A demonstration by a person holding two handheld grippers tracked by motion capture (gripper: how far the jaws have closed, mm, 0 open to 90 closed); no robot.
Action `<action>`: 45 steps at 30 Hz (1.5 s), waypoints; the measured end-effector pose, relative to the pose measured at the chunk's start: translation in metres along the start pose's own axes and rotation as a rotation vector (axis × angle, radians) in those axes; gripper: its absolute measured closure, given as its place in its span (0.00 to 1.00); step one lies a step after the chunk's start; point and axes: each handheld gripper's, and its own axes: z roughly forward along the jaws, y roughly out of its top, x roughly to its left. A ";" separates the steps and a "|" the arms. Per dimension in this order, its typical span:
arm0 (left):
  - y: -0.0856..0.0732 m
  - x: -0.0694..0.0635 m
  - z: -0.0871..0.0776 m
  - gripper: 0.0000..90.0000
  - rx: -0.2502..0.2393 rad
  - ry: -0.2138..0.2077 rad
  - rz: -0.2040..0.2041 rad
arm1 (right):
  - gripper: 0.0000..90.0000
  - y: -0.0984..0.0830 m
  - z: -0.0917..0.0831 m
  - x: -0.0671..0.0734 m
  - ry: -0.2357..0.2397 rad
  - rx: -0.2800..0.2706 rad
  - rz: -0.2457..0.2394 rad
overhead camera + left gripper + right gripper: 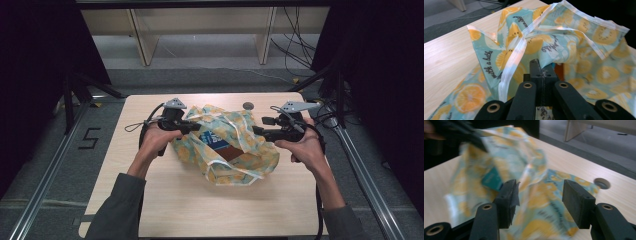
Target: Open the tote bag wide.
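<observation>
One teal fruit-printed cloth bag (227,145) lay on the wooden table (170,200); left gripper (192,126) pinched its fabric, right gripper (539,197) gaped.

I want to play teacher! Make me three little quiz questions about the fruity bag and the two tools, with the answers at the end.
1. True or false: the left tool is shut on the bag.
2. How do the right tool's jaws stand? A) wide apart B) pressed together C) around a cup
3. Fill in: the bag lies on a wooden ____.

Key:
1. True. In the left gripper view its jaws are closed, with the fruit-print fabric pinched at their tips.
2. A. In the right gripper view a clear gap sits between them, with the bag beyond.
3. Table.
</observation>
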 end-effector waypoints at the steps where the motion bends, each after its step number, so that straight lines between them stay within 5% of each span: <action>1: 0.000 0.007 0.006 1.00 0.009 0.003 -0.024 | 0.47 -0.003 0.003 0.005 0.005 0.031 -0.035; 5: -0.005 0.013 0.011 1.00 0.025 0.007 -0.044 | 0.42 -0.017 0.025 0.006 -0.051 0.132 -0.080; 8: -0.007 0.014 0.012 1.00 0.024 0.004 -0.043 | 0.45 -0.027 0.045 0.004 -0.044 0.207 -0.101; 11: -0.011 0.013 0.012 0.99 0.036 -0.004 -0.034 | 0.85 -0.032 0.061 -0.001 -0.072 0.235 -0.184; 12: -0.011 0.013 0.012 0.99 0.036 -0.004 -0.034 | 0.85 -0.032 0.061 -0.001 -0.072 0.235 -0.184; 13: -0.012 0.013 0.011 0.99 0.042 0.001 -0.027 | 0.97 -0.031 0.063 -0.005 -0.080 0.227 -0.192; 16: -0.017 0.012 0.008 0.99 0.040 -0.013 -0.016 | 1.00 -0.016 0.067 -0.027 -0.106 0.140 -0.120; 17: -0.018 0.011 0.007 0.99 0.044 -0.015 -0.002 | 1.00 -0.012 0.069 -0.038 -0.126 0.146 -0.139; 20: -0.023 0.008 0.004 0.99 0.031 -0.037 0.018 | 1.00 -0.008 0.076 -0.064 -0.203 0.135 -0.033; 23: -0.028 0.006 0.001 0.99 0.020 -0.063 0.043 | 1.00 -0.022 0.094 -0.090 -0.259 0.227 0.028; 25: -0.030 0.007 0.001 0.99 0.000 -0.065 0.038 | 1.00 -0.036 0.104 -0.097 -0.218 0.305 0.102; 26: -0.031 0.008 0.001 0.99 0.007 -0.064 0.038 | 1.00 -0.046 0.108 -0.103 -0.231 0.338 0.035; 29: -0.030 0.011 0.006 0.99 0.014 -0.047 0.028 | 0.99 -0.054 0.111 -0.097 -0.232 0.382 -0.016; 32: -0.028 0.009 0.009 0.99 0.008 -0.032 0.004 | 0.84 -0.044 0.094 -0.095 -0.243 0.340 0.023; 33: -0.027 0.009 0.010 0.99 0.014 -0.026 0.011 | 0.79 -0.037 0.088 -0.087 -0.241 0.267 0.119; 35: -0.025 0.008 0.011 0.98 0.014 -0.016 0.017 | 0.73 -0.022 0.068 -0.081 -0.248 0.185 0.080; 36: -0.024 0.008 0.012 0.98 0.015 -0.016 0.008 | 0.69 -0.014 0.057 -0.074 -0.211 0.177 0.107; 40: -0.020 0.006 0.015 0.98 0.020 -0.004 -0.003 | 0.60 0.002 0.037 -0.047 -0.142 0.077 0.031; 45: -0.015 0.001 0.021 0.97 0.042 0.001 0.020 | 0.51 -0.011 0.061 -0.003 0.026 0.167 -0.019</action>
